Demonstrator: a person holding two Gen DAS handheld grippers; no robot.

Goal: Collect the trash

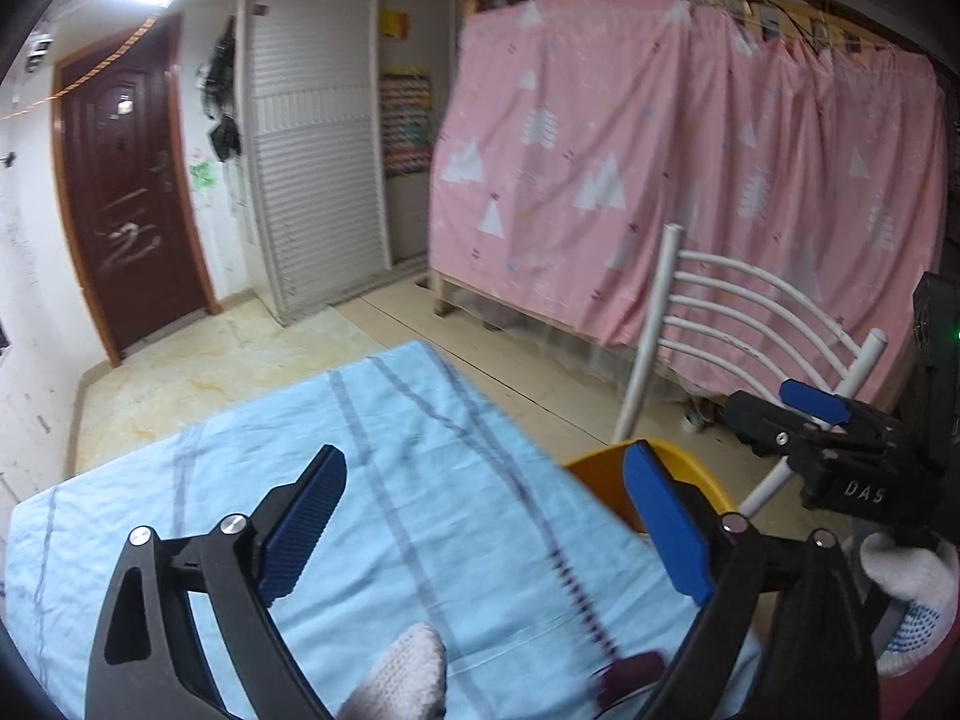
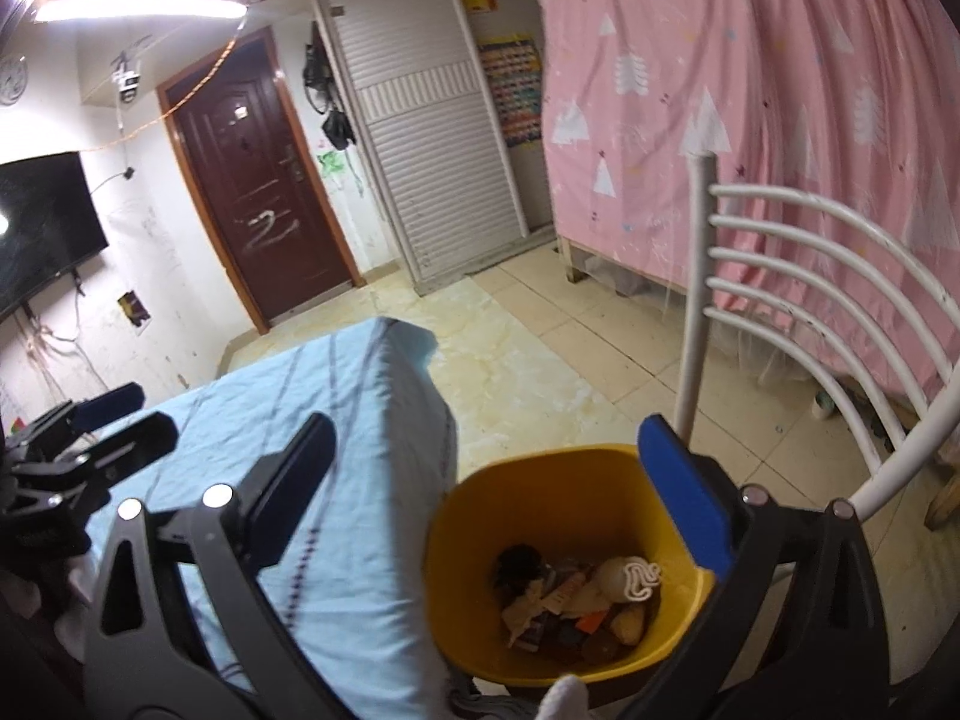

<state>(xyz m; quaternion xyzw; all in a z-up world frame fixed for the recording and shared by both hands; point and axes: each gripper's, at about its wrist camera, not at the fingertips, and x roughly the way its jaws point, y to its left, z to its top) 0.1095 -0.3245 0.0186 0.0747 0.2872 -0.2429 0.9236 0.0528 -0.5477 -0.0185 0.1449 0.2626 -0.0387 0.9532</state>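
A yellow bin (image 2: 540, 498) stands on the floor beside the table's corner, and in it lies mixed trash (image 2: 576, 594): paper scraps, wrappers and a pale round piece. My right gripper (image 2: 486, 429) hangs above the bin, open, with nothing between its blue pads. My left gripper (image 1: 486, 462) is open and empty over the light blue tablecloth (image 1: 390, 450). The bin's rim (image 1: 600, 483) peeks out behind its right finger. The right gripper (image 1: 780, 411) shows at the right edge of the left wrist view. The left gripper (image 2: 129, 417) shows at the left edge of the right wrist view.
A white metal chair (image 2: 810, 276) stands right behind the bin. A pink curtain (image 1: 690, 168) covers a bed frame beyond it. A brown door (image 2: 264, 180), a white slatted wardrobe (image 2: 420, 138) and a wall TV (image 2: 42, 228) are further off. A blurred dark red thing (image 1: 630, 669) lies at the cloth's near edge.
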